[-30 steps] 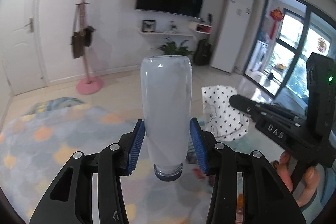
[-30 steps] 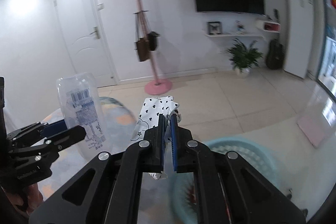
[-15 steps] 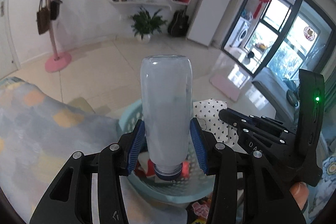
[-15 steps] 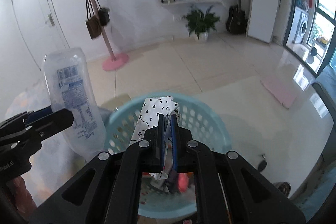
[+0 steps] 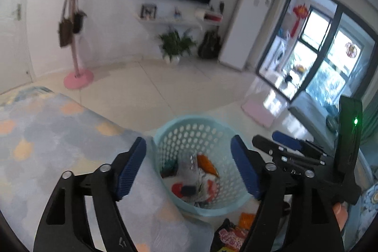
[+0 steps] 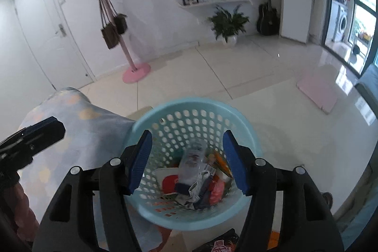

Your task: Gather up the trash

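Observation:
A light blue perforated basket point(image 5: 165, 131) point(image 6: 250, 131) stands on the floor and holds mixed trash. The clear plastic bottle point(image 6: 192, 161) lies in it, and the dotted paper piece point(image 6: 197, 183) lies beside it. In the left wrist view the bottle point(image 5: 189, 168) shows among the wrappers. My left gripper point(image 5: 189, 164) is open and empty above the basket's near left side. My right gripper point(image 6: 187, 158) is open and empty right above the basket. The right gripper also shows in the left wrist view point(image 5: 287, 143), and the left gripper in the right wrist view point(image 6: 45, 131).
A patterned blue-grey cloth surface point(image 5: 47, 134) point(image 6: 89, 134) lies left of the basket. Snack wrappers point(image 5: 232, 233) lie on the floor in front of it. A pink mat point(image 6: 317, 93), a pink coat stand point(image 6: 135, 67) and a potted plant point(image 6: 228, 23) stand farther off.
Both grippers have opened above the basket. The bottle left my left gripper and the dotted paper left my right gripper; both now lie in the basket.

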`<state>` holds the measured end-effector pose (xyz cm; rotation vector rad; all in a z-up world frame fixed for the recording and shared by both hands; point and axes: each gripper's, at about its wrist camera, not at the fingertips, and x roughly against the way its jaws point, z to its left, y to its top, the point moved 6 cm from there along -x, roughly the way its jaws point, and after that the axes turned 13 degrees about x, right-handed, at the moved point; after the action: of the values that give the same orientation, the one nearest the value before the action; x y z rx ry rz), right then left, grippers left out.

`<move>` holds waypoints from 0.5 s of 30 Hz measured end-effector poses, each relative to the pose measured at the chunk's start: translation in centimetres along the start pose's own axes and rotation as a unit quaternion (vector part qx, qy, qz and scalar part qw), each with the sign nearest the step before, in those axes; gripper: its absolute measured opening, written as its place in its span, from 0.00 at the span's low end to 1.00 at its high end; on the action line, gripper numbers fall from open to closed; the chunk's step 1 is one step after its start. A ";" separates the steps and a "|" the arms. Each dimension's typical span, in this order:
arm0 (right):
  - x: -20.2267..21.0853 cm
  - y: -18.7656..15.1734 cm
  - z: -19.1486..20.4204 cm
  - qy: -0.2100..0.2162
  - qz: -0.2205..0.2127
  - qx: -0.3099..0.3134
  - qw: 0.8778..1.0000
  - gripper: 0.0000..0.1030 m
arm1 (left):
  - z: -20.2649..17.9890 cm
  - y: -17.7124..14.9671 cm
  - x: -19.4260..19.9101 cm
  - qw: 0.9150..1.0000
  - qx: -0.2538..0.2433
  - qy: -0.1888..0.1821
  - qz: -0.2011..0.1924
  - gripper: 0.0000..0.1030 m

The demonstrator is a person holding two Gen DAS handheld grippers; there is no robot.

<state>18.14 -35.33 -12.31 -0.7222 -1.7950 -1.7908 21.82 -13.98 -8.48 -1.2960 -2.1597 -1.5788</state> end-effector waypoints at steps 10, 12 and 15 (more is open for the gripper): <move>7.0 -0.1 6.4 -0.041 -0.073 0.076 0.994 0.63 | -0.2 -0.9 9.7 0.988 -0.025 0.066 -0.138 0.92; 7.8 -0.5 7.4 -0.052 -0.083 0.084 0.992 0.64 | 0.4 -1.9 11.0 0.984 -0.022 0.084 -0.156 0.92; 9.0 -1.0 8.1 -0.072 -0.104 0.073 0.989 0.64 | 1.1 -3.4 12.8 0.978 -0.015 0.112 -0.173 0.92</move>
<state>10.97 -27.03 -7.00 -0.6402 -2.1418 -1.7507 11.96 -6.35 -3.81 -0.7307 -2.3112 -1.7860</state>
